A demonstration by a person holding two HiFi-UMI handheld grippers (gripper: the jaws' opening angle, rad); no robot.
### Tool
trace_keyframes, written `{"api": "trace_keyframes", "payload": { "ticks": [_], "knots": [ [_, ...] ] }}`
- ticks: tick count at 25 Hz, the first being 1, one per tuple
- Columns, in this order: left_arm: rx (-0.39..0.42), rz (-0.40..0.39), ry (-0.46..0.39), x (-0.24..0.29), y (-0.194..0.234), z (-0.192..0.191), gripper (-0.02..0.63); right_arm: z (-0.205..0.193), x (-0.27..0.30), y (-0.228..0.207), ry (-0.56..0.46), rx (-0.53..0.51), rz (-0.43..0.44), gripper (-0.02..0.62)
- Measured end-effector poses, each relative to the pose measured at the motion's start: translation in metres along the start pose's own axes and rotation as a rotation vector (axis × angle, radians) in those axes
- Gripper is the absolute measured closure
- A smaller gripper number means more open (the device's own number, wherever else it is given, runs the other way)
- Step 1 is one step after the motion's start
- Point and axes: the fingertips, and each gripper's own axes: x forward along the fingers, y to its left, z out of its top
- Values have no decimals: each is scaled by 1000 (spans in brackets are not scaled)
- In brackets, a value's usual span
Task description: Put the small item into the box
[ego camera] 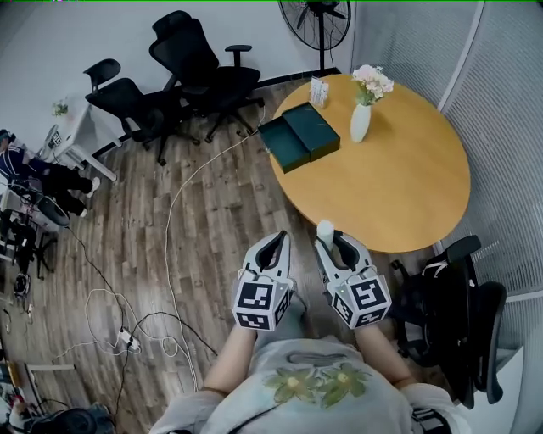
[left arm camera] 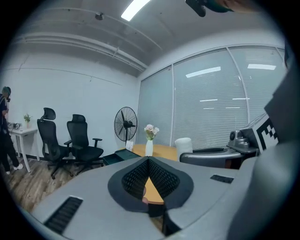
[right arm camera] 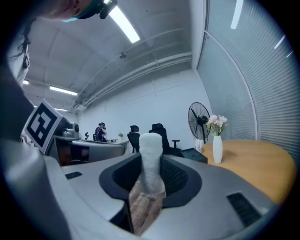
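Observation:
A small white foam-like cylinder (ego camera: 325,229) (right arm camera: 151,145) stands upright between the jaws of my right gripper (ego camera: 333,242) (right arm camera: 151,160), which is shut on it, just over the near edge of the round wooden table (ego camera: 399,195). The dark green box (ego camera: 299,136) (right arm camera: 194,153) (left arm camera: 121,156) lies open on the table's far left side, well ahead of both grippers. My left gripper (ego camera: 276,247) (left arm camera: 149,161) hangs over the floor beside the right one; its jaw tips meet, with nothing between them.
A white vase with flowers (ego camera: 361,119) and a small card stand (ego camera: 319,91) sit near the box. Black office chairs (ego camera: 191,72) and a fan (ego camera: 318,25) stand beyond. Cables (ego camera: 170,246) run over the wooden floor. Another black chair (ego camera: 458,314) is close at my right.

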Motion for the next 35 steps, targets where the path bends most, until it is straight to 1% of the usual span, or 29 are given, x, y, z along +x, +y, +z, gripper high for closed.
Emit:
{"api": "trace_keyframes", "payload": {
  "ticks": [4,7,12,18,24,30,35],
  "knots": [
    [5,-32,5,47,64,17,605,13,78,-15,23,7,-18,462],
    [16,-48,6,78,109,32,606,30,130,-22,26,-6,-37,462],
    [-4,-61,-15,121,171,48,605,45,202,-33,37,-41,-66,462],
    [-33,-97,15,165,200,45,606,47,255,-58,93,-73,-105,462],
    [-36,-112,23,216,227,50,605,53,311,-93,103,-98,-120,462],
    [-20,-104,10,261,257,72,606,62,363,-123,123,-105,-113,459],
    [-23,-101,27,296,274,81,606,64,400,-140,161,-143,-93,459]
  ]
}}
